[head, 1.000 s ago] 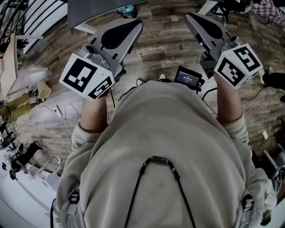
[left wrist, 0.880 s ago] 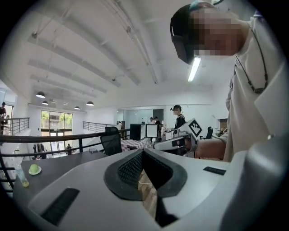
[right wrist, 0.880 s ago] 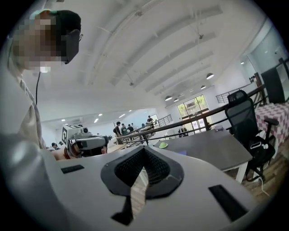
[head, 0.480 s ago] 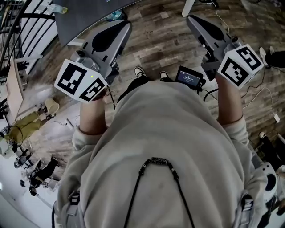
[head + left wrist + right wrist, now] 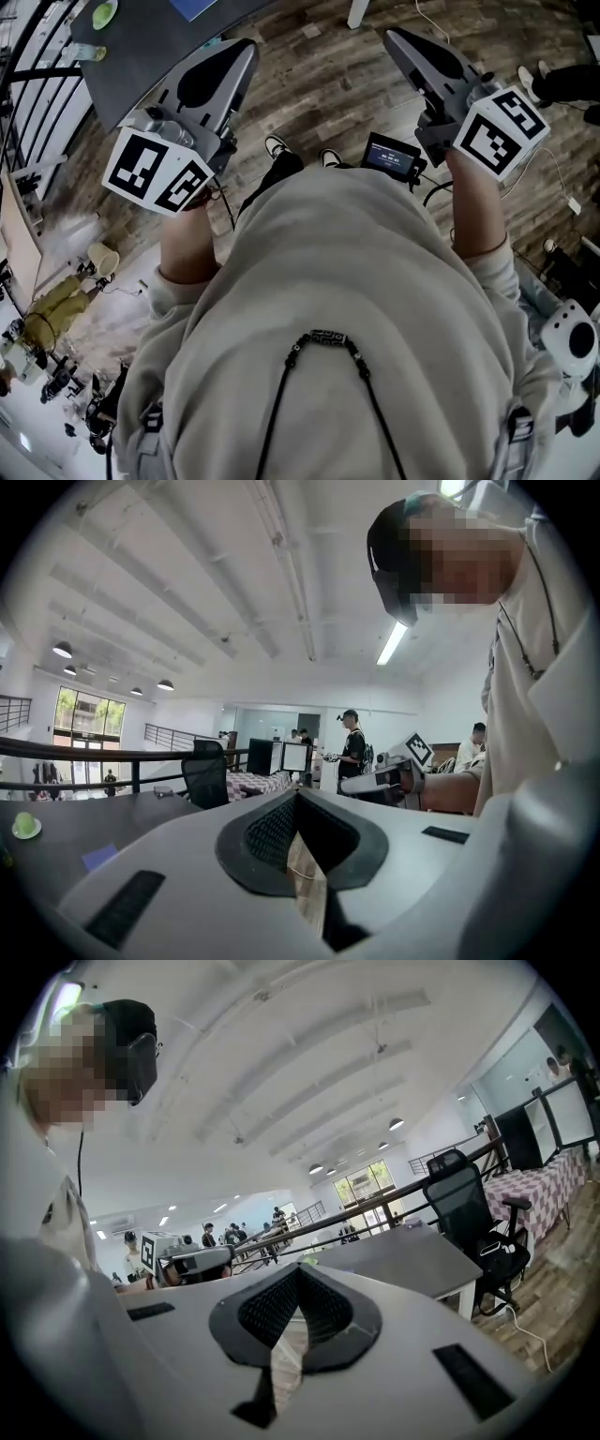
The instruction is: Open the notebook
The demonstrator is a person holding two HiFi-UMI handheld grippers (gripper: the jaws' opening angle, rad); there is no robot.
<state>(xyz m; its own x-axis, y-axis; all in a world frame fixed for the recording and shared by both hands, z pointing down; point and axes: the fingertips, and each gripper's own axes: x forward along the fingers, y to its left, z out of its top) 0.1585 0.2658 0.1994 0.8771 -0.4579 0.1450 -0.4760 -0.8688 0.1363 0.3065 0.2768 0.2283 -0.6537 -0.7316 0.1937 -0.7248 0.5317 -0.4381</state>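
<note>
Plainly, nothing on the task is under way yet. In the head view the person stands on a wooden floor (image 5: 328, 89) with both arms raised. The left gripper (image 5: 242, 52) and the right gripper (image 5: 396, 37) are both held in the air, well apart from each other. The left one points toward a dark tabletop (image 5: 141, 56) at the upper left. Near that tabletop's near edge lies a flat blue thing (image 5: 202, 7), probably the notebook, though it is too small to be sure. A green thing (image 5: 103, 13) sits further in.

In the left gripper view, the left gripper (image 5: 296, 799) has its tips together with nothing between them. The blue thing (image 5: 97, 857) lies flat on the tabletop (image 5: 141, 808), low and to the left of where the jaws point.

In the right gripper view, the right gripper (image 5: 298, 1274) is likewise closed and empty. It points past another grey tabletop (image 5: 394, 1255) and an office chair (image 5: 469, 1204).

The risks, as I judge them:
- Closed tips reaching the cover would push the notebook instead of lifting it.
- Because it lies close to the edge, such a push could slide it onto the floor.
- If the other gripper does not pin it, the whole book may lift with the cover.
</note>
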